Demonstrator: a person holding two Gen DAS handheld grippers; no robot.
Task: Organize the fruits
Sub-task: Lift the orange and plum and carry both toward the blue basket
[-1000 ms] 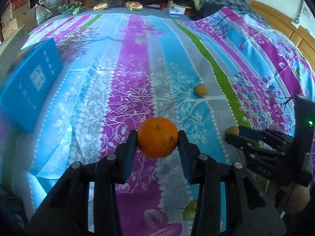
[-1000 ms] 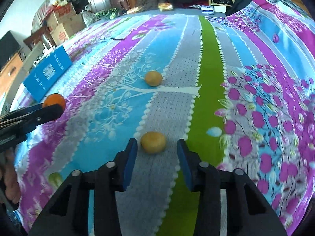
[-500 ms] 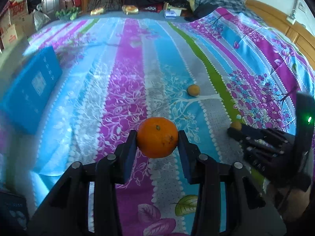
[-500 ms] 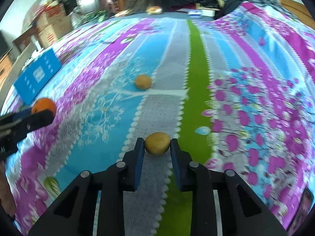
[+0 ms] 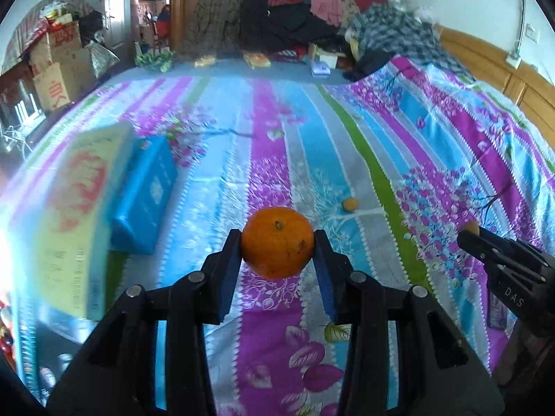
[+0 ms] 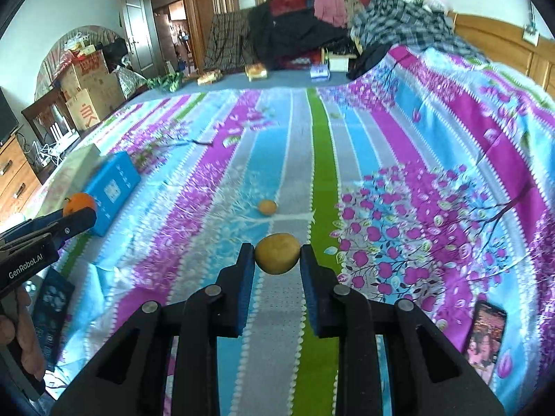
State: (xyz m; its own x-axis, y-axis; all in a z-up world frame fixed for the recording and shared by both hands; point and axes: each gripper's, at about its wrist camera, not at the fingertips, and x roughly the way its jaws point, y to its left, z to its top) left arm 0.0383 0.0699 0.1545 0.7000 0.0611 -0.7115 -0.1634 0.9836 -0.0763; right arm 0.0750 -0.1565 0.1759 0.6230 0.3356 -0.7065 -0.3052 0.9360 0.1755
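Two fruits are held above the bedspread [image 6: 433,138]: the left gripper [image 5: 277,242] is clamped on an orange [image 5: 277,242], the right gripper [image 6: 277,253] on a small yellow fruit [image 6: 277,253]. One more yellow fruit [image 6: 267,207] lies ahead. Carry both level with firm grips toward the blue box [image 5: 145,194], probably their destination.

We see our right gripper [image 6: 277,260] clamped on a small yellow fruit [image 6: 277,253], held above the striped floral bedspread [image 6: 433,159]. A second small yellow fruit [image 6: 267,207] lies on the cloth farther off. At the left edge our left gripper [image 6: 81,213] grips an orange [image 6: 78,203], near a blue box [image 6: 112,187]. A phone [image 6: 485,332] lies at near right.
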